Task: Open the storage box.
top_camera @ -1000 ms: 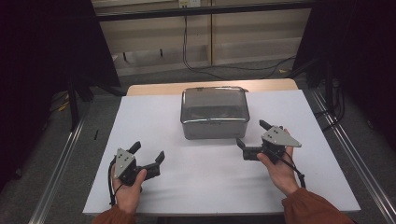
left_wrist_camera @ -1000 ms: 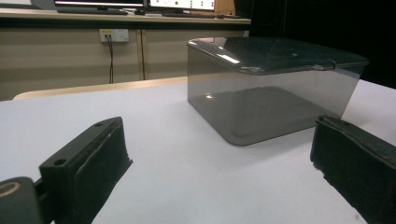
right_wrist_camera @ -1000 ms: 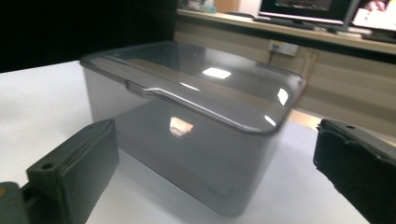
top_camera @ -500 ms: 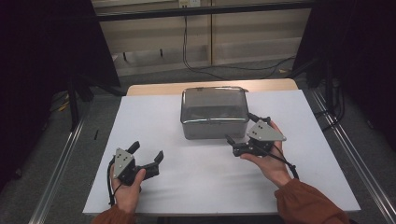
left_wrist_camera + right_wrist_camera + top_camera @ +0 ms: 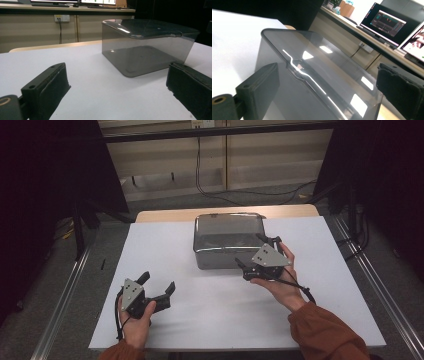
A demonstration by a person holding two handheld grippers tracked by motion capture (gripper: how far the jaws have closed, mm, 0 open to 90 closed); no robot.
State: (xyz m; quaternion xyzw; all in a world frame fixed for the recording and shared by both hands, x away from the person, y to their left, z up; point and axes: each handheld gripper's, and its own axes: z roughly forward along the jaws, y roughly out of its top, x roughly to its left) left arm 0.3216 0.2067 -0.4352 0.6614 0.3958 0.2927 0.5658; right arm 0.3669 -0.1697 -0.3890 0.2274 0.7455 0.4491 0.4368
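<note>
A smoky translucent box (image 5: 227, 237) with a closed lid stands at the back middle of the white table (image 5: 165, 245). My right gripper (image 5: 251, 251) is open, raised at the box's front right corner, one jaw over the lid edge and the other in front of the wall. In the right gripper view the lid (image 5: 317, 75) lies close between the spread jaws of the right gripper (image 5: 327, 77). Near the table's front left, my left gripper (image 5: 159, 281) is open, low and holding nothing. It faces the box (image 5: 147, 47) from a distance, the left gripper (image 5: 116, 80) showing wide-apart jaws.
A wooden strip (image 5: 165, 215) runs behind the white top. Metal rails (image 5: 65, 295) flank the table on both sides. Cables (image 5: 210, 180) lie on the floor beyond. Monitors (image 5: 384, 22) stand on a bench at the back.
My right gripper has moved left and forward from the open table to the box's front right corner. The left gripper has stayed put.
</note>
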